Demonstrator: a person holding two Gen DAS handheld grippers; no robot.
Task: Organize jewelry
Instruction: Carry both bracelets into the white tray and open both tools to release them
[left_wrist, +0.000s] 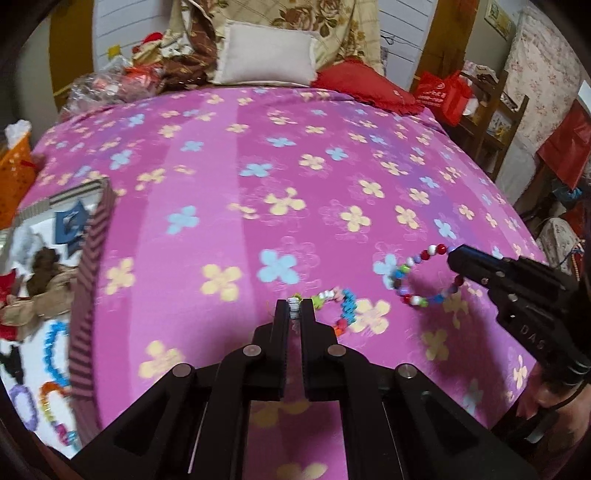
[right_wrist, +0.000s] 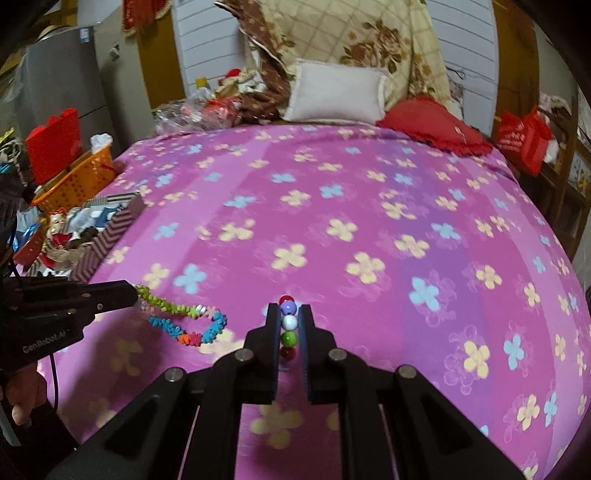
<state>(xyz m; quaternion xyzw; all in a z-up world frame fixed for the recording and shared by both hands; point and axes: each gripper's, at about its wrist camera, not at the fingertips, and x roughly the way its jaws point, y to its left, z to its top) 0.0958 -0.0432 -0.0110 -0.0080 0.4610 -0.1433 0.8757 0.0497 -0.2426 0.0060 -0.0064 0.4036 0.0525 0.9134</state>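
Observation:
My left gripper (left_wrist: 294, 306) is shut on a bracelet of small flower-shaped beads (left_wrist: 343, 310) in green, blue and orange. The loop dangles to the right, just above the pink flowered bedspread (left_wrist: 258, 147). My right gripper (right_wrist: 289, 310) is shut on a bracelet of round glossy beads (right_wrist: 289, 323) in red, white, green and lilac. In the left wrist view, the right gripper (left_wrist: 452, 254) holds the round-bead loop (left_wrist: 417, 273) hanging under its tip. The right wrist view shows the left gripper (right_wrist: 135, 293) with the flower bracelet (right_wrist: 192, 325).
An open box with zigzag-striped walls (left_wrist: 88, 266) sits at the bed's left edge, with several bracelets and trinkets inside. An orange basket (right_wrist: 74, 181) stands behind it. A white pillow (left_wrist: 266, 55), a red cushion (left_wrist: 365, 85) and folded quilts line the head of the bed.

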